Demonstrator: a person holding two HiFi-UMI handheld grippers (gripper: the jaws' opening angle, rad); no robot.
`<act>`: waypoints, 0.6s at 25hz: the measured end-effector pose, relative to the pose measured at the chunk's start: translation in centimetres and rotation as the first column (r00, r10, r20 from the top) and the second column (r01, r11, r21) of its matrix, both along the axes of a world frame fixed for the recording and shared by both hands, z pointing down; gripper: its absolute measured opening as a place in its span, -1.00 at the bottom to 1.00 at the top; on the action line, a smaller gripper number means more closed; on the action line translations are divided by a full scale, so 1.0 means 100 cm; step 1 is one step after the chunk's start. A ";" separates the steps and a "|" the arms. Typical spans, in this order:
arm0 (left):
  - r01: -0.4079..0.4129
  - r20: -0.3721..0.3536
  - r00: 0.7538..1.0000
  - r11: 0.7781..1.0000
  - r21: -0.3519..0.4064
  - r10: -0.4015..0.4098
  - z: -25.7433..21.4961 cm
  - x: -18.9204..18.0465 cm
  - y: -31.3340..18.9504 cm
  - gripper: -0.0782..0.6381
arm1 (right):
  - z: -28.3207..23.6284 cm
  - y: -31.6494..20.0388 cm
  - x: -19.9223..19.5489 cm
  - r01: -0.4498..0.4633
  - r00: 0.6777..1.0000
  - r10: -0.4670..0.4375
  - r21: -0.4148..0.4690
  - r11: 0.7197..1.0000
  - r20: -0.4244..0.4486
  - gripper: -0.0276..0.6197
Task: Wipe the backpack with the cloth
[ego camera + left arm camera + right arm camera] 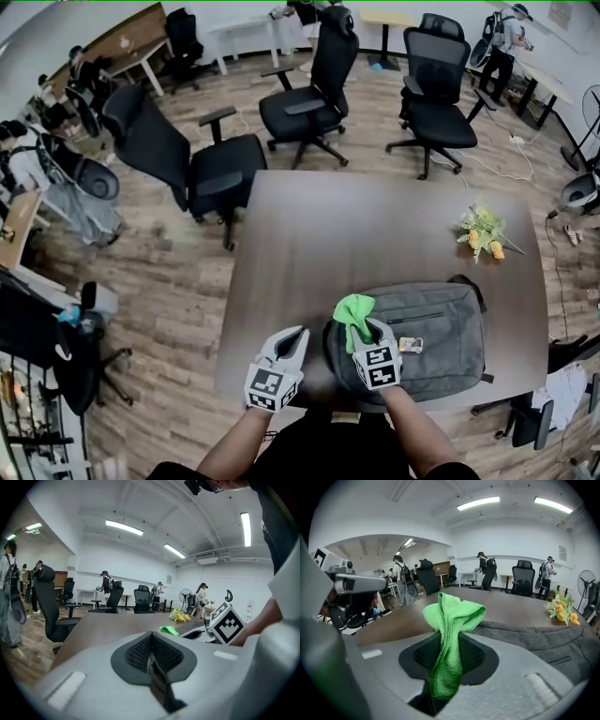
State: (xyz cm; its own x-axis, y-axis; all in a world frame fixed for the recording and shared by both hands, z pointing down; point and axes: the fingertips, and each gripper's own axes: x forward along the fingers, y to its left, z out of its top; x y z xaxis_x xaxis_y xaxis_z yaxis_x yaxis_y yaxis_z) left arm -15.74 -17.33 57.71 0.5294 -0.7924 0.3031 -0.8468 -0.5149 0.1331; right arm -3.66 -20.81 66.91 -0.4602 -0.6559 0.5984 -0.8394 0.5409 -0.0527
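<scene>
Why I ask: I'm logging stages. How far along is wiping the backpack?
Done: the green cloth is picked up, clamped in the right gripper. In hand: that gripper is over one end of the gray backpack; contact can't be told. The left gripper is shut and empty, over the table beside it. Left: the wiping itself; no part of the backpack looks visibly wiped.

**No legible writing**

No word, number or brand can be read anywhere. The left cube (267, 386) and the right cube (377, 366) carry only black-and-white square markers, patterns rather than letters. A small coloured tag (410, 345) on the backpack (450, 319) is too small to read, as is a notice (562, 552) on the far wall.
</scene>
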 end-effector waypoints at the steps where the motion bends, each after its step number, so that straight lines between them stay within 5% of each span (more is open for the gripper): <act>1: 0.000 -0.002 1.000 1.000 -0.007 0.000 0.002 0.000 0.002 -0.73 | 0.003 -0.001 0.002 -0.009 1.000 0.009 -0.008 1.000 -0.010 -0.59; 15: 0.015 0.015 1.000 0.999 -0.034 -0.015 0.011 0.005 0.002 -0.73 | 0.009 -0.013 0.013 -0.015 0.995 0.013 -0.022 1.000 -0.102 -0.59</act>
